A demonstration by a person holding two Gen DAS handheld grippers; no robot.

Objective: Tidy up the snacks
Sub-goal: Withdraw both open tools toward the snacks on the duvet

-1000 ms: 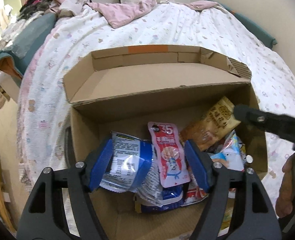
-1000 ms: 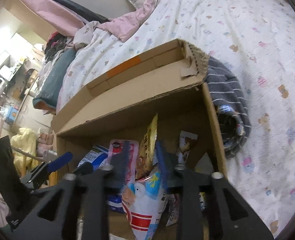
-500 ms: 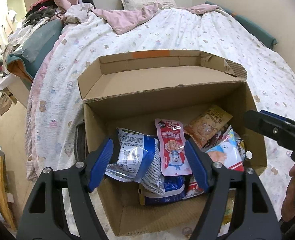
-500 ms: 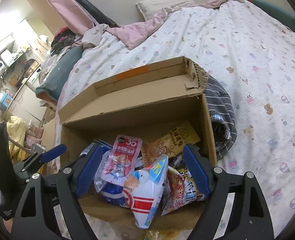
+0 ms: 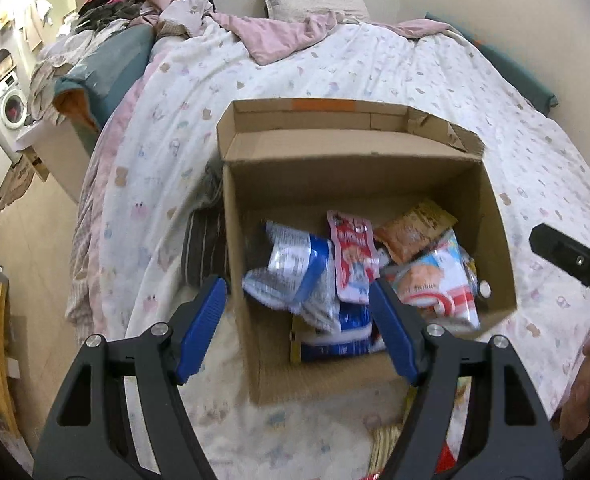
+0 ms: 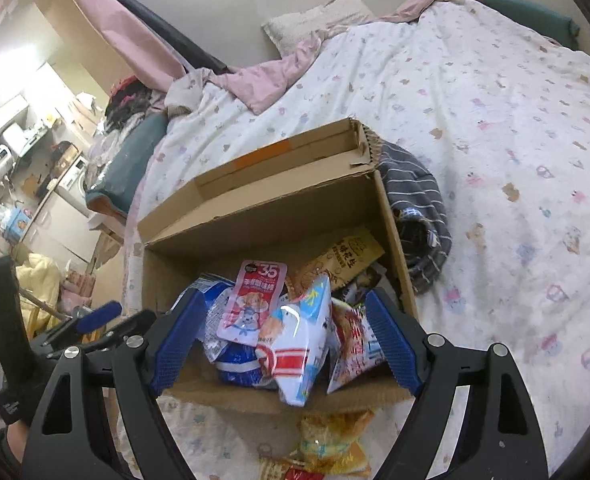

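Compared with a second earlier, both tools had drawn back and up from the cardboard box (image 5: 491, 216), so the whole box showed mid-frame on the bed (image 5: 375, 68). The left tool (image 5: 297, 314) stood wide apart and empty. The right tool (image 6: 281, 330), clamped near the packets before, had spread and held nothing. The pink snack pouch (image 6: 255, 300) lay among the packets inside the box, long axis running toward the top of frame, its printed "35" end uppermost.
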